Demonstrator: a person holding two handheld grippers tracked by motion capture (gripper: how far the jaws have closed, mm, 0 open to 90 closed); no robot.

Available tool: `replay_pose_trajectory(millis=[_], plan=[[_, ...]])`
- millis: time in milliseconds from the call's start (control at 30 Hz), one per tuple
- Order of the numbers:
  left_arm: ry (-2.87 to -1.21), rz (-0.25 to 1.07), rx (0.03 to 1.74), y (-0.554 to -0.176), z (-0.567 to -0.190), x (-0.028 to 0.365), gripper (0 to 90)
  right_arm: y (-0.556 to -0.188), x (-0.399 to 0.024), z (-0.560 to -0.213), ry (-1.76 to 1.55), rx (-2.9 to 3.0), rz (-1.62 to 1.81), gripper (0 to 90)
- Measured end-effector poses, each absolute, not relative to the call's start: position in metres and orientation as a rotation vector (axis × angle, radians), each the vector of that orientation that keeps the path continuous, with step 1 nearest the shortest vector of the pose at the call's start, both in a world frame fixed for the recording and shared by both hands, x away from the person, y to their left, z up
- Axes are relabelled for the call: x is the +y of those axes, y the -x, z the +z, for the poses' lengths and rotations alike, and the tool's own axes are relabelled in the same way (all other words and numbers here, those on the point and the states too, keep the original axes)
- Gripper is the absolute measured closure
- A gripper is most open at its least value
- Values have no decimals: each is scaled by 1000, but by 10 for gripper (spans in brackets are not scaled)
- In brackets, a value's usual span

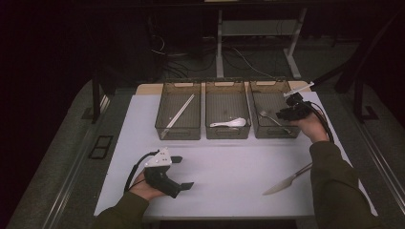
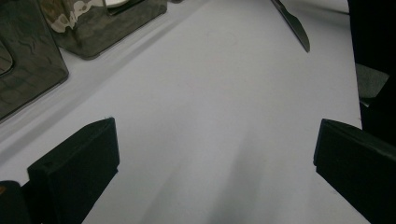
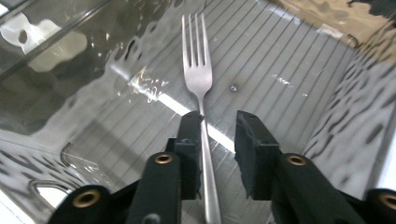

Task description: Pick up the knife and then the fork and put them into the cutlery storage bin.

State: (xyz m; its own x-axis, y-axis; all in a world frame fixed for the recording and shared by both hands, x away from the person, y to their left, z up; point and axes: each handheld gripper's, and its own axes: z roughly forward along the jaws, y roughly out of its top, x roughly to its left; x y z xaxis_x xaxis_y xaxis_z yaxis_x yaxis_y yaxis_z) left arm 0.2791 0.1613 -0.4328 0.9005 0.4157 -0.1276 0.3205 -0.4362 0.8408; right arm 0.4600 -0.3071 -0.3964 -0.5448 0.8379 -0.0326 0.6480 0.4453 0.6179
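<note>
Jaws of the right gripper [image 3: 217,126] stand apart around the fork [image 3: 200,88], lower centre of frame. Left gripper [image 2: 210,158] gapes wide over bare table [image 2: 224,93].

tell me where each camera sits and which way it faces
High view: above the person's side, looking forward and down on the table, three bins, both hands.
Left gripper view: on the left gripper, low along the table, open jaws.
Right gripper view: on the right gripper, down into a bin at the fork.
Shared: the fork, the knife.

no readable text, no labels, no brand marks, no numbers on anything in view
</note>
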Motion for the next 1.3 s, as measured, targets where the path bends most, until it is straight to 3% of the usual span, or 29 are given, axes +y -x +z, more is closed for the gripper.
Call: replay_pose_trajectory(millis=[233,567,1300], plan=[[-2060,122,530,-279,-433,162,0,-446,-316,-381,-1271,2325,936,600],[-2060,125,534,-278,-432,161,0,-393,-326,-368,-1214,2400,1080,889],[-2062,127,527,-277,-432,161,0,-289,-323,-408,-1074,2701,851,896]])
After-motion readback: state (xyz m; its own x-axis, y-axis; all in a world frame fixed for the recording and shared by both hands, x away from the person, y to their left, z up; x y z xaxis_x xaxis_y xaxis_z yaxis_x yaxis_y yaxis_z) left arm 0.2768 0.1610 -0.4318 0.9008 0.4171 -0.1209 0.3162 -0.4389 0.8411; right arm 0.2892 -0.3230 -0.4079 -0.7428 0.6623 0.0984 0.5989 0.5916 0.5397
